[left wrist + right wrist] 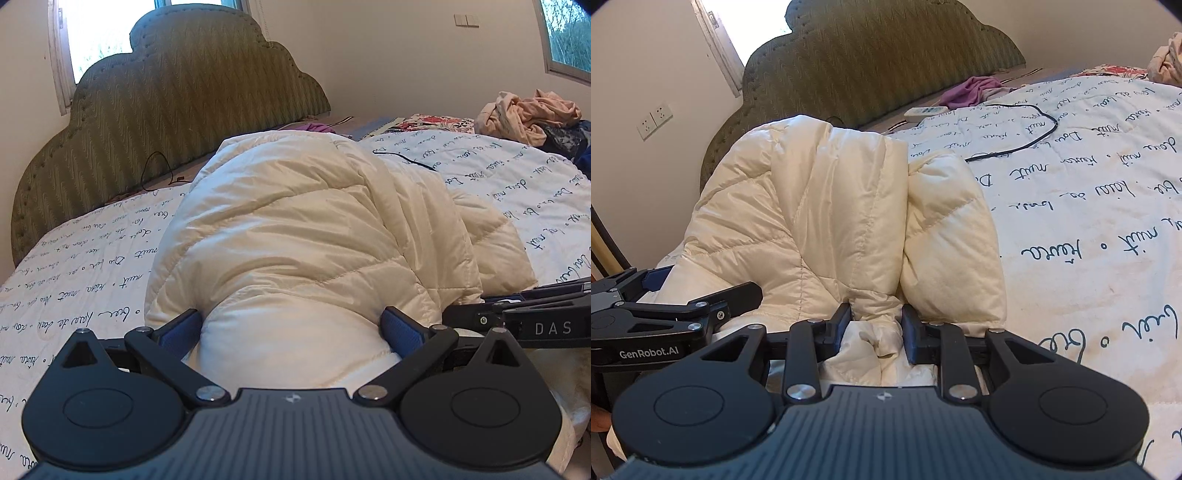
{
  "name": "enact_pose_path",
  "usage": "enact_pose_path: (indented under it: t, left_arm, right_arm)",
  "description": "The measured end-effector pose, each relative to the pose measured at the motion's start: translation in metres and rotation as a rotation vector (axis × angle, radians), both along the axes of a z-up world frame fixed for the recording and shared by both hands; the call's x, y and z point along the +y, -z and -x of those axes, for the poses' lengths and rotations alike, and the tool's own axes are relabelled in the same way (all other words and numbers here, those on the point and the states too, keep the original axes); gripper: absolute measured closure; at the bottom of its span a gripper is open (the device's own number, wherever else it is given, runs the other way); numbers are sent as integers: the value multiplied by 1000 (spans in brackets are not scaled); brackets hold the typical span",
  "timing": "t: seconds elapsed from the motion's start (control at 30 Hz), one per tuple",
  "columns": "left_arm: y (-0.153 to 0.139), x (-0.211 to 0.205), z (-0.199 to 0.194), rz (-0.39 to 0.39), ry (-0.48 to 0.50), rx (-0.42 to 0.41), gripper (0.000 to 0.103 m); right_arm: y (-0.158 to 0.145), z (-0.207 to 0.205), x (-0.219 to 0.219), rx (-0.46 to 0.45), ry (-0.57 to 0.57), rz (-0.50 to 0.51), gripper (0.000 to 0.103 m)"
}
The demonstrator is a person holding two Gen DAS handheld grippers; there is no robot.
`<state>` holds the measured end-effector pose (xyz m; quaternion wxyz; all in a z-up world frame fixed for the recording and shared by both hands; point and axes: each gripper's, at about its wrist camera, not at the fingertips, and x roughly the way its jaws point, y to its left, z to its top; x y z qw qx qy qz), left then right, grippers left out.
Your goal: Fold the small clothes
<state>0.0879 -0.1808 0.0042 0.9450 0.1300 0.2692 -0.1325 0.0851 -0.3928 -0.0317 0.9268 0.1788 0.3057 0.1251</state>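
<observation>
- Cream puffer jacket (295,229) bulges between the left gripper's (291,328) fully spread blue fingers (400,326).
- Right gripper's (877,325) fingers (912,328) pinch a bunched fold at the jacket's near edge.
- It lies on the bed's script-printed quilt (1071,206), before a green headboard (166,110).

A cream puffer jacket (295,236) lies bunched on the bed (92,266), its near fold between the wide-spread left gripper (293,325).
</observation>
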Motion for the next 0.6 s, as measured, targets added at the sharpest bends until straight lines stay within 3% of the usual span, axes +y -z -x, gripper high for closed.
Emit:
enact_pose_path:
  t: [0.43,0.6]
  left_arm:
    - [6,-6,4,-24,-3,-29,0]
    - [3,0,8,-1,12,-44,0]
  right_arm:
    - [2,3,2,-16,12,0,71]
    - [-2,4,-3,6,28,-59,63]
